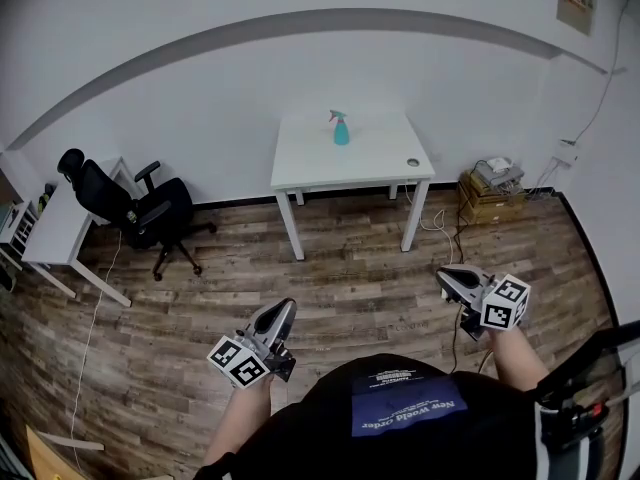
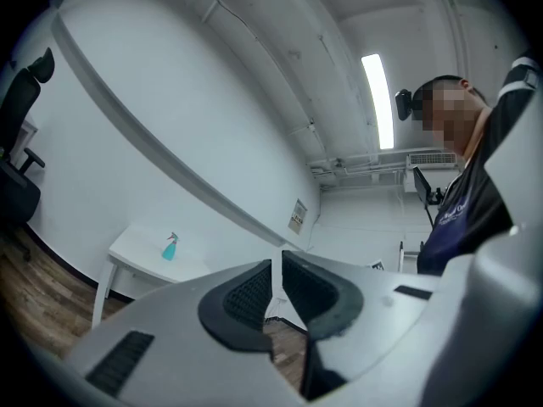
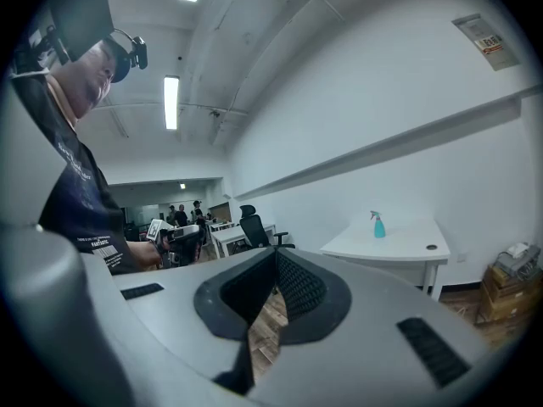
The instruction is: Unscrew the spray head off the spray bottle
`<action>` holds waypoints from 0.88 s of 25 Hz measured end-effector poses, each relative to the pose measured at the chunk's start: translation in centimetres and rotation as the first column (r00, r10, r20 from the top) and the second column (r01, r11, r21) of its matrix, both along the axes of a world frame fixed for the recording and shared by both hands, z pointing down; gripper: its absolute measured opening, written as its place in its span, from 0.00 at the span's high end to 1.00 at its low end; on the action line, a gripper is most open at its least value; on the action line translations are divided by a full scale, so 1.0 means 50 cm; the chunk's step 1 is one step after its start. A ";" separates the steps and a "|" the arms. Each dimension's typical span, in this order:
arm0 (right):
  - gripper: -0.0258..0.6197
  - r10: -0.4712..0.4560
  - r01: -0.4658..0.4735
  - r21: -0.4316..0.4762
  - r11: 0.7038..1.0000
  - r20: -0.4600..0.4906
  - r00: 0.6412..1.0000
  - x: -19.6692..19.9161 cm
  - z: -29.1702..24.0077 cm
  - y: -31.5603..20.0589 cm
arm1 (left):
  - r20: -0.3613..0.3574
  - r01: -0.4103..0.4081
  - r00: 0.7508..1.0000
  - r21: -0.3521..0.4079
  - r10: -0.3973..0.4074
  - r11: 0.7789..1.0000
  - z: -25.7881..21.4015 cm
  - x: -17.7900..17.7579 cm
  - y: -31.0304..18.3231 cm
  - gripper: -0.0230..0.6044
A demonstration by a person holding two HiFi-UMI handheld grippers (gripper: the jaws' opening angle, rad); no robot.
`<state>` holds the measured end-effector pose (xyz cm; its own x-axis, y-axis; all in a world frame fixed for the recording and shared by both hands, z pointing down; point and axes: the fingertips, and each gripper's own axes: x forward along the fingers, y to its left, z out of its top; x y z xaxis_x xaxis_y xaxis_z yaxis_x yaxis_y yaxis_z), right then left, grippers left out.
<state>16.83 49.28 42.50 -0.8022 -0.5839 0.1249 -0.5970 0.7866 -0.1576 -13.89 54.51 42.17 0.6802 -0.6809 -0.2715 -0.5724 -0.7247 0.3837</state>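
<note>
Two grippers are hovering low over the wooden floor, one in each of the person's hands, both well apart from the white bench across the room. The left gripper is pointing towards the bench with its jaws sitting closed together, and nothing is lying between the pads. The right gripper is likewise showing its jaws pressed shut and carrying nothing.

On the bench the teal spray bottle is standing upright near the back edge, close to the white wall, with its spray head on top. Neither gripper is touching it. A small round object is lying near the bench's front right corner, apart from the bottle; what it is cannot be told.

To the left of the bench a black office chair is standing on the floor beside another white desk. To the right, cardboard boxes are sitting against the wall with something pale resting on top.
</note>
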 end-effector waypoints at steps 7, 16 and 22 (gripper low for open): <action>0.96 -0.051 0.051 -0.029 0.998 0.013 0.999 -0.030 0.017 -0.073 | 0.009 0.025 1.000 -0.037 -0.025 0.999 0.017 -0.001 -0.042 0.89; 0.96 -0.151 0.152 -0.038 0.988 0.045 0.988 0.017 0.038 -0.257 | 0.047 0.144 0.989 -0.029 -0.142 0.989 0.002 0.047 -0.162 0.89; 0.96 -0.202 0.203 -0.014 0.979 0.043 0.978 0.118 0.010 -0.402 | 0.023 0.159 0.987 -0.011 -0.158 0.987 -0.029 0.175 -0.306 0.89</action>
<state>22.73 29.17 42.98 -0.9083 -0.4066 0.0986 -0.4183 0.8873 -0.1940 -5.12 39.23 40.74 0.5692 -0.7838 -0.2481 -0.6881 -0.6194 0.3780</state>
